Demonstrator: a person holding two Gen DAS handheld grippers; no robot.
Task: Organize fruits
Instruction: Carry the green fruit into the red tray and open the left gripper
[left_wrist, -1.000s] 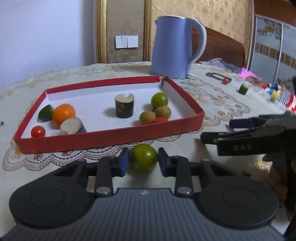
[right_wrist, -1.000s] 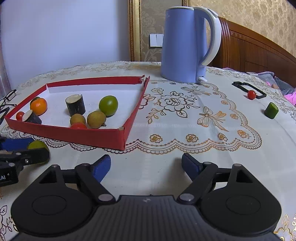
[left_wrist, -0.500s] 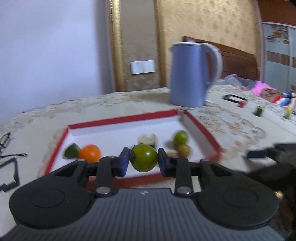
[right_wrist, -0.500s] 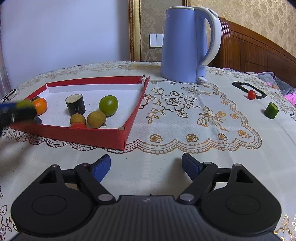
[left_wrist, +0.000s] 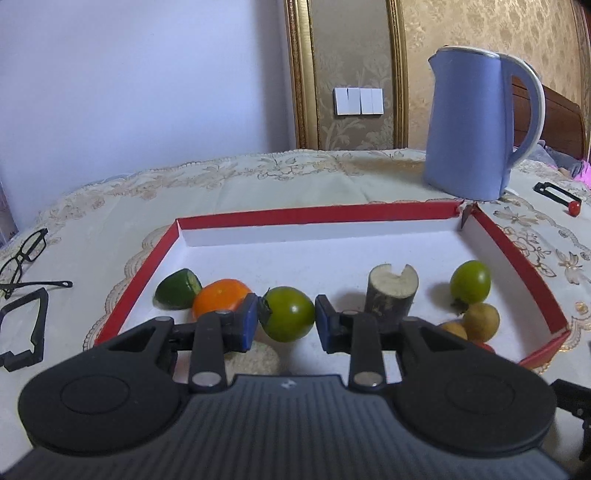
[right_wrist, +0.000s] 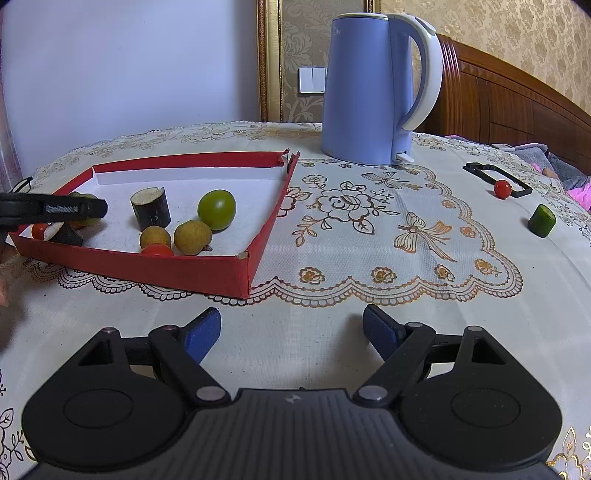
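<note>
My left gripper (left_wrist: 287, 320) is shut on a green tomato (left_wrist: 289, 313) and holds it above the near left part of the red tray (left_wrist: 317, 215). The tray holds a lime half (left_wrist: 177, 294), an orange (left_wrist: 221, 298), a dark cut stalk piece (left_wrist: 392, 294), another green tomato (left_wrist: 470, 282) and brown longans (left_wrist: 481, 321). The right wrist view shows the left gripper's finger (right_wrist: 51, 209) over the tray's left end (right_wrist: 147, 264). My right gripper (right_wrist: 291, 330) is open and empty over the tablecloth, in front of the tray.
A blue kettle (right_wrist: 373, 88) stands behind the tray's right corner. A cherry tomato (right_wrist: 502, 189) in a black frame and a green cucumber piece (right_wrist: 542, 220) lie at the far right. Glasses (left_wrist: 22, 260) and a black frame (left_wrist: 22, 334) lie left of the tray.
My left gripper lifted the green tomato from the tablecloth in front of the tray and carried it over the tray's near left part. The right gripper has not moved.
</note>
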